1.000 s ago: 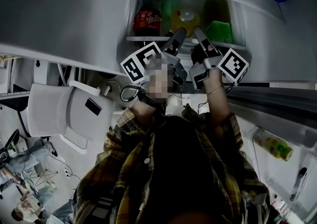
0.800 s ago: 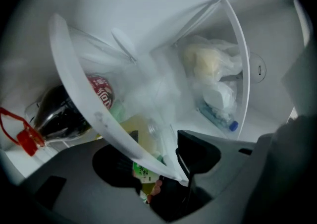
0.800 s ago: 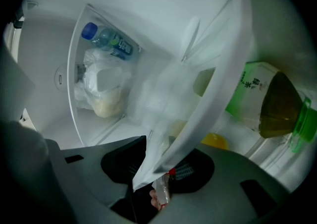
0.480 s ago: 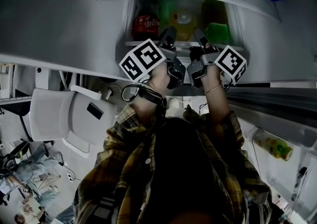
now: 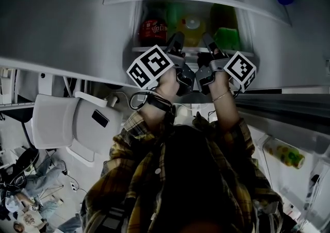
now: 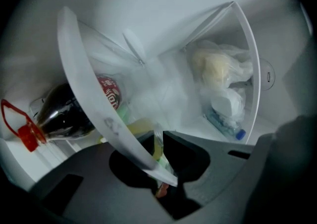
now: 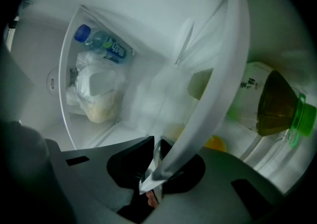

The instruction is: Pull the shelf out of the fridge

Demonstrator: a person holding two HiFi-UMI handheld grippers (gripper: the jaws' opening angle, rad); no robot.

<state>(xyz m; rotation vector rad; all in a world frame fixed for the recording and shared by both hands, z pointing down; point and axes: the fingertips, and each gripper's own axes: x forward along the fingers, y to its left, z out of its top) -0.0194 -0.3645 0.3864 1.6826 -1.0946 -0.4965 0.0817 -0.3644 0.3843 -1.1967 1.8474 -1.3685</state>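
The left gripper (image 5: 174, 40) and right gripper (image 5: 211, 42), jaws just closing to a narrow gap, each clamp the front lip of the shelf (image 5: 149, 48). The shelf sits inside the fridge (image 5: 118, 26). A cola bottle (image 5: 153, 25) and a green-capped tea bottle (image 7: 247, 94) stand on it just behind the jaws.

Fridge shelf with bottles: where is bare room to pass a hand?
Crowded: cola bottle, yellow bottle and green tea bottle line the shelf. Bare: its front rim between the left hand-held gripper and right hand-held gripper, whose jaws have just been closing on it.
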